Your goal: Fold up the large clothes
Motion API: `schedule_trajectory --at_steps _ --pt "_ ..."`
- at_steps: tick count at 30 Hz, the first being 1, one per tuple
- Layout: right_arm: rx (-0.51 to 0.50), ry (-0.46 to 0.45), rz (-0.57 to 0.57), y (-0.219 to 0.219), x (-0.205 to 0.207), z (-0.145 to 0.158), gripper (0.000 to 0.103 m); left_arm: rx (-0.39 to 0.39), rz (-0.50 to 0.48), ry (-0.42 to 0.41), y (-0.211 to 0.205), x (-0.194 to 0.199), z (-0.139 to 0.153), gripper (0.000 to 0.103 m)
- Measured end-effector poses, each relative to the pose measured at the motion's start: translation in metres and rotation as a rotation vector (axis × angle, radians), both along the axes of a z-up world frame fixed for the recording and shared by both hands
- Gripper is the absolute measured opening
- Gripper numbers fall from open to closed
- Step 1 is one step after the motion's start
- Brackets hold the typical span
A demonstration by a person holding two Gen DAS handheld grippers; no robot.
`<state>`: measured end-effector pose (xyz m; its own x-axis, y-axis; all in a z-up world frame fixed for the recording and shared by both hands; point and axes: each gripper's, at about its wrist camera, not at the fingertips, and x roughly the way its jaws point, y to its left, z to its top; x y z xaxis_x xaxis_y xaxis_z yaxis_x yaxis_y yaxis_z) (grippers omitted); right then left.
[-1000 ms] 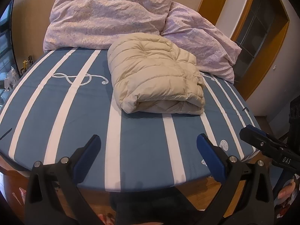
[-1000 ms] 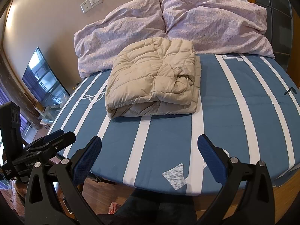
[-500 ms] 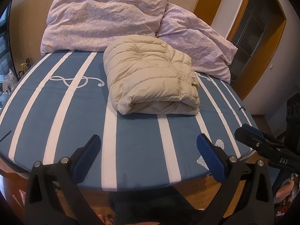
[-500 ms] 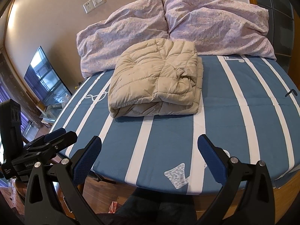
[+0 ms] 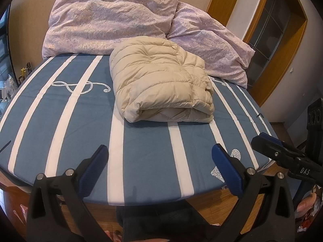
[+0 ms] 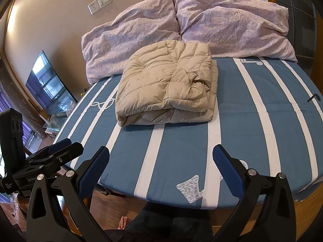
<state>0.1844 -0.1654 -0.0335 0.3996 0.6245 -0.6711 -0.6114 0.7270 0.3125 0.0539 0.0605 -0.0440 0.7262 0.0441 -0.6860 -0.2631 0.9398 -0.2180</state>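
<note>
Blue, white-striped bed (image 6: 252, 125) with two lilac pillows (image 6: 232, 26) against a beige wall (image 6: 50, 20); wall sockets (image 6: 100, 2), window (image 6: 48, 84), wooden door frame (image 5: 282, 60).
</note>
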Motion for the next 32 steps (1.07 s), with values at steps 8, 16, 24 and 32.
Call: schedule_trajectory --at_steps 8,16,24,32 --pt "0.001 0.002 -0.002 0.0006 -0.0004 0.0000 0.102 0.000 0.001 0.001 -0.0015 0.0004 -0.0003 0.101" --pt "-0.001 0.001 0.001 0.0015 -0.0010 -0.0010 0.102 0.000 0.004 0.001 -0.0011 0.0009 -0.0006 0.101" --pt "0.001 0.001 0.001 0.0017 -0.0007 -0.0011 0.102 0.002 0.002 0.002 -0.0024 0.0007 -0.0011 0.101" --pt "0.001 0.002 -0.002 0.0027 -0.0019 -0.0010 0.102 -0.002 0.002 0.002 -0.0021 0.0030 -0.0011 0.101"
